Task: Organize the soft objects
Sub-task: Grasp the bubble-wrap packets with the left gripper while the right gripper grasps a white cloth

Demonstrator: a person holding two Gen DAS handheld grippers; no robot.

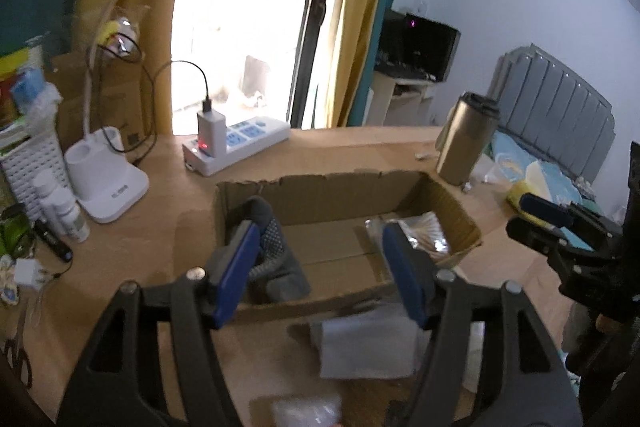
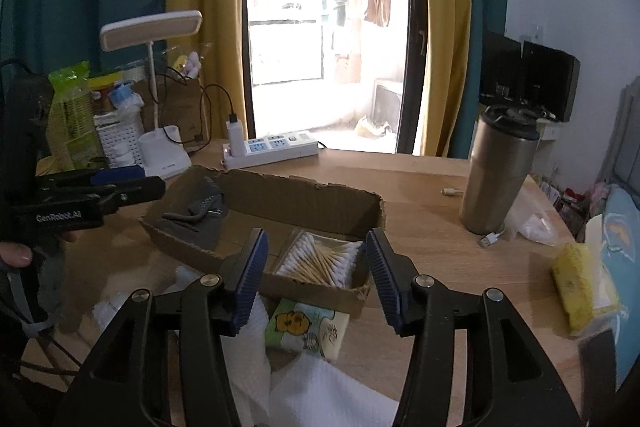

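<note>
A shallow cardboard box [image 1: 344, 187] sits on the wooden desk; it also shows in the right wrist view [image 2: 304, 193]. Grey gloves [image 1: 276, 255] lie in its left end, seen too in the right wrist view [image 2: 202, 215]. A pack of cotton swabs [image 2: 320, 261] lies in its right end, shiny in the left wrist view [image 1: 420, 233]. My left gripper [image 1: 320, 267] is open and empty over the box's near edge. My right gripper [image 2: 316, 275] is open and empty over the swabs. A small tissue pack with a cartoon print [image 2: 306, 327] and white soft sheets [image 2: 316, 391] lie in front of the box.
A steel tumbler [image 2: 500, 167] stands at the right. A white power strip [image 2: 272, 149] and a desk lamp [image 2: 164, 147] stand behind the box. A white basket and bottles [image 1: 44, 179] crowd the left. A yellow sponge [image 2: 572, 287] lies at the right edge.
</note>
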